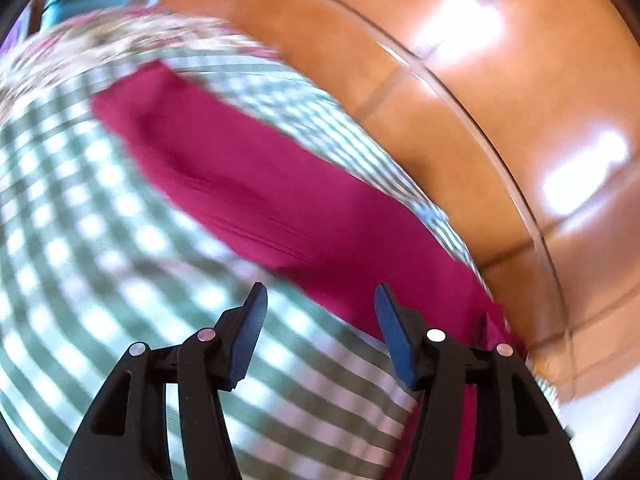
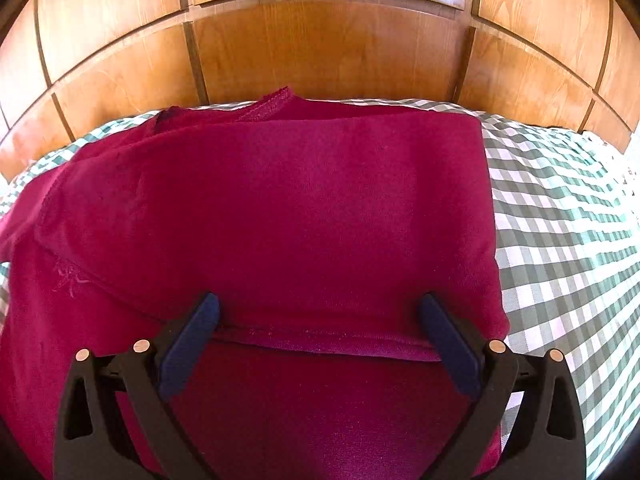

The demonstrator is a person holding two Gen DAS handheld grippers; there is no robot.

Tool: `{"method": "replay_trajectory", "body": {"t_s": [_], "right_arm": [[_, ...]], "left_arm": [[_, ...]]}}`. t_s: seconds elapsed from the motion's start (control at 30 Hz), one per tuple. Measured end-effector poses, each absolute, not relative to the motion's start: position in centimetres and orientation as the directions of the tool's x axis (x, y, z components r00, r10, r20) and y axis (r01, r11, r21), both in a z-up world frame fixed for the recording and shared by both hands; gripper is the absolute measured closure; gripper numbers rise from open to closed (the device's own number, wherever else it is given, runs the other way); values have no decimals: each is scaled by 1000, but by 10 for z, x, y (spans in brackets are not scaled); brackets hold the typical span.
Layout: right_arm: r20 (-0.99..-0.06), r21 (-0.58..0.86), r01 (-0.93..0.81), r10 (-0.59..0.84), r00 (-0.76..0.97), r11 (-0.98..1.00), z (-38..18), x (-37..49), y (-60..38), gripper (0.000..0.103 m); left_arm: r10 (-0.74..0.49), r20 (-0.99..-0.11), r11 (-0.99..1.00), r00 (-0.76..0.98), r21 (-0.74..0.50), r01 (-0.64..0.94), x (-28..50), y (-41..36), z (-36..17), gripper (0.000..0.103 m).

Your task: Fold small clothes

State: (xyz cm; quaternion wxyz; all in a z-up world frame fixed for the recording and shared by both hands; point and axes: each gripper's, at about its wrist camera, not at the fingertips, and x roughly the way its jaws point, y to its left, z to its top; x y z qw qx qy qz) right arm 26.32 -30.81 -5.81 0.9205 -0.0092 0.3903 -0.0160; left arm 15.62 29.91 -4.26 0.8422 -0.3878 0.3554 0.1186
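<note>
The magenta garment (image 2: 280, 208) lies folded on the green-checked bed cover (image 2: 560, 240), its far edge near the wooden headboard (image 2: 320, 52). The right claw (image 2: 319, 314) gapes wide over the hem, gripping nothing. The blurred left view shows the left claw (image 1: 318, 300) half open and empty over open cover, plus a floral fabric (image 1: 120, 36) beyond.

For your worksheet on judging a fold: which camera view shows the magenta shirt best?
The right wrist view. There the magenta shirt is sharp and fills the frame, with a folded flap and its hem showing on the checked cloth. The left wrist view shows the shirt only as a motion-blurred, slanting band.
</note>
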Motion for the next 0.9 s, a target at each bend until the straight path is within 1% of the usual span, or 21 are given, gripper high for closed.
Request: {"method": "replay_trajectory", "body": {"t_s": [0.03,0.17,0.3,0.43,0.5,0.53,0.57,0.6,0.63,0.7,0.77,0.9], "right_arm": [[-717,-34,23,-40,696,999,-58,263,-307,4],[-713,-36,24,-43,700,999,-58,261,-307,4],[-712,-36,25,-43,700,999,-58,260,-307,4],[-710,-44,28,-51,702,999,-58,260,-305,4],[-710,-47,29,-54,702,998,-58,260,-305,4],[-709,-49,30,-55,703,998,-59,260,-305,4],[-709,-51,30,-57,703,998,-59,260,-304,4],[-709,-53,31,-59,703,998,-59,261,-304,4],[-709,-54,31,-61,703,998,-59,261,-304,4],[-708,-57,33,-64,703,998,-59,261,-304,4],[-708,-62,34,-69,703,997,-59,261,-303,4],[-706,-65,35,-71,705,997,-60,261,-302,4]], "left_arm": [[-65,-687,632,724,-589,-503,151,316,-45,50],[-2,-700,535,714,-604,-591,144,365,-56,60],[68,-722,463,689,-589,-663,144,407,-62,61],[90,-751,435,654,-561,-704,151,433,-73,61],[98,-761,441,642,-545,-713,159,437,-76,64],[111,-768,459,631,-524,-717,165,438,-74,75],[115,-775,479,621,-505,-718,170,439,-73,89],[107,-778,495,619,-498,-712,173,439,-72,94],[109,-770,509,629,-500,-700,178,436,-66,95],[108,-745,547,658,-508,-665,183,426,-53,96],[54,-696,591,716,-555,-585,190,406,-35,96],[-50,-598,701,800,-592,-399,205,344,6,96]]}}
